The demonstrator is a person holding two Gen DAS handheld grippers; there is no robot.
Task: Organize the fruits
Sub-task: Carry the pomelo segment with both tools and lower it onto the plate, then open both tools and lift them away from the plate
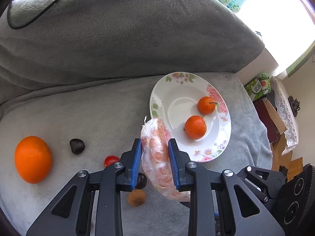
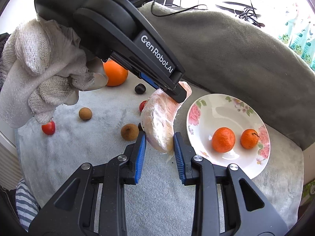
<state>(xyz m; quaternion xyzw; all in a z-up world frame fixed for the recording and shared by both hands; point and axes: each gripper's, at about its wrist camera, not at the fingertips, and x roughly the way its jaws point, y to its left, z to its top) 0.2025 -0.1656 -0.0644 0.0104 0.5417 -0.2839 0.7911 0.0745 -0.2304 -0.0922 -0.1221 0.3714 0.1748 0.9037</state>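
Both sets of jaws are clenched on the same thing: a large peeled pomelo wedge (image 1: pixel 157 155), pale pink under its white membrane. The left gripper (image 1: pixel 155 164) pinches the wedge across its thick middle, blue pads pressed to either side, with the pointed upper end standing above the jaws and the lower end bulging out below them. The right gripper (image 2: pixel 159 147) grips the wedge's lower end (image 2: pixel 160 125) between its own blue pads. In the right wrist view the left gripper (image 2: pixel 177 92) comes down from the upper left onto the wedge's top end, carried by a hand in a white knitted glove (image 2: pixel 41 64). The wedge hangs clear of the grey blanket (image 1: pixel 88 108) that covers the seat, just beside the near rim of a white plate with pink flowers (image 1: pixel 216 149).

Two small tangerines (image 1: pixel 195 127) (image 1: pixel 206 105) lie on the plate, close together but apart, towards its right half; the rest of its surface is bare.

On the blanket to the left of the wedge are loose fruits: a big orange (image 1: pixel 33 159), a dark chestnut-like piece (image 1: pixel 77 146), a cherry tomato (image 1: pixel 111 160), and a brown round longan-like fruit (image 1: pixel 136 197). The right wrist view also shows another brown one (image 2: pixel 85 113) and a second tomato (image 2: pixel 48 127) under the gloved hand. A grey cushion (image 1: pixel 128 31) rises behind.
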